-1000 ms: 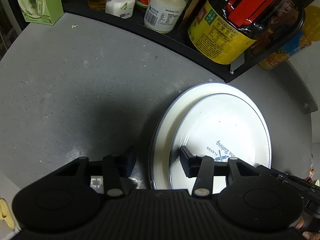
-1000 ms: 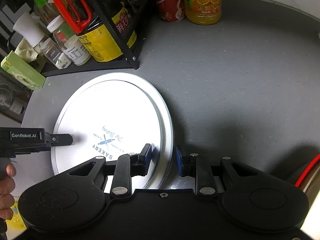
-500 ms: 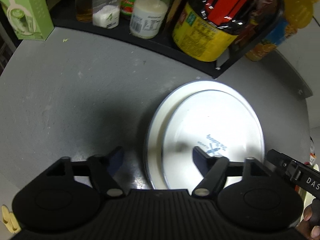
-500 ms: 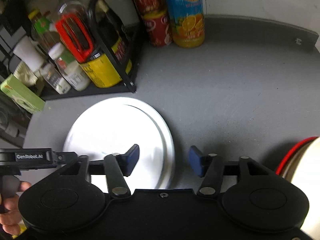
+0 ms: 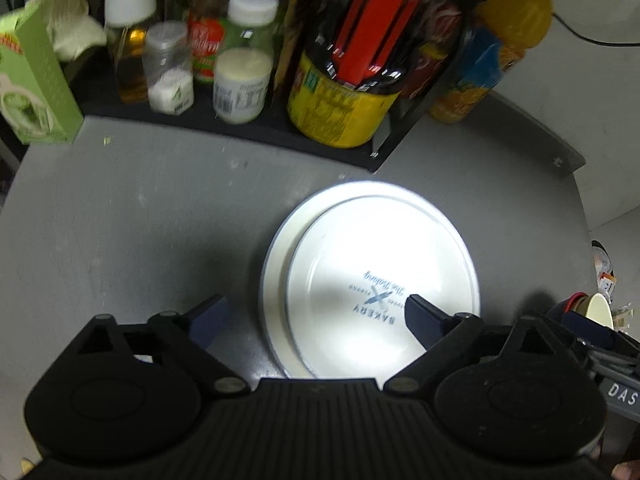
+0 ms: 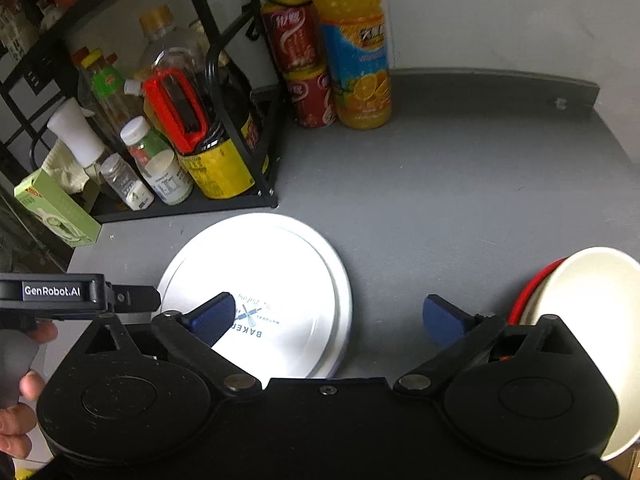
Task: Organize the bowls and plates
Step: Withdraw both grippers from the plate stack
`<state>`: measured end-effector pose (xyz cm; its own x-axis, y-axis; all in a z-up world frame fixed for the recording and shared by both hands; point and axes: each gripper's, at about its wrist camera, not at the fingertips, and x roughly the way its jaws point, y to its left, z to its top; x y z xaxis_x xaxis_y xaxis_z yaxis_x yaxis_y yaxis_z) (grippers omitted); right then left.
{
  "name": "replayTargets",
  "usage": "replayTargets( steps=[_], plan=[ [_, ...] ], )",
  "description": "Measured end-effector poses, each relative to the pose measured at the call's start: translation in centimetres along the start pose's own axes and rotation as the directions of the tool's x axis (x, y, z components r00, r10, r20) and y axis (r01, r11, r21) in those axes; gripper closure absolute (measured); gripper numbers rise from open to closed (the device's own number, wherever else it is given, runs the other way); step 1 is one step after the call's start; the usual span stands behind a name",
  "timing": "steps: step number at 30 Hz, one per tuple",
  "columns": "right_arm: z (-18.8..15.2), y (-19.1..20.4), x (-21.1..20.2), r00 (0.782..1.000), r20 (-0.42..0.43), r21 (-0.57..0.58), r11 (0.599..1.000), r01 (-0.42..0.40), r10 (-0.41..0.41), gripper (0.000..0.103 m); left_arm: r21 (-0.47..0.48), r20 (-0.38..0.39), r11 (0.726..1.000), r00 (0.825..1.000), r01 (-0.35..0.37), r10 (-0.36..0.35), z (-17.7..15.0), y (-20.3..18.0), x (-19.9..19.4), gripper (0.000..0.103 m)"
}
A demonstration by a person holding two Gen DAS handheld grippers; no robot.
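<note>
Two white plates lie stacked on the grey counter: a smaller plate with blue "BAKERY" print (image 5: 380, 272) rests on a larger white plate (image 5: 280, 256). The right wrist view shows the stack (image 6: 280, 280) from the other side. My left gripper (image 5: 316, 312) is open and raised above the stack's near edge, holding nothing. My right gripper (image 6: 328, 318) is open wide above the stack's right rim, also with nothing in it. A cream bowl (image 6: 592, 300) sits on something red at the right edge.
A black wire rack (image 6: 244, 184) holds bottles and jars behind the plates. An orange juice bottle (image 6: 356, 52) and red cans (image 6: 304, 64) stand by the back wall. A green box (image 5: 32, 80) is at the far left. A hand (image 6: 20, 392) grips the left tool.
Both grippers opened wider and pulled up and back from the plate stack, so more of the rack and counter shows. The plates stayed in place.
</note>
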<state>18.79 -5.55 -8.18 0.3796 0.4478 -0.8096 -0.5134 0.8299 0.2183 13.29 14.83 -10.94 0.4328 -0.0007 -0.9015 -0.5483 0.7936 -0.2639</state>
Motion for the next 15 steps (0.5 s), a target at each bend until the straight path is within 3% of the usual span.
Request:
replayTargets(
  steps=[7,15],
  plan=[
    [-0.1,-1.9,-2.6,0.999,0.046,0.022,1.0,-0.006,0.005,0.0,0.064,0.041,0.996,0.997,0.061,-0.064,0.4,-2.8,-1.7,0.001],
    [-0.1,-5.5,-5.1,0.996,0.076,0.046,0.998,-0.049,0.046,0.0,0.128,0.069,0.99,0.995,0.059,-0.068,-0.1,-7.1,-2.7,0.001]
  ],
)
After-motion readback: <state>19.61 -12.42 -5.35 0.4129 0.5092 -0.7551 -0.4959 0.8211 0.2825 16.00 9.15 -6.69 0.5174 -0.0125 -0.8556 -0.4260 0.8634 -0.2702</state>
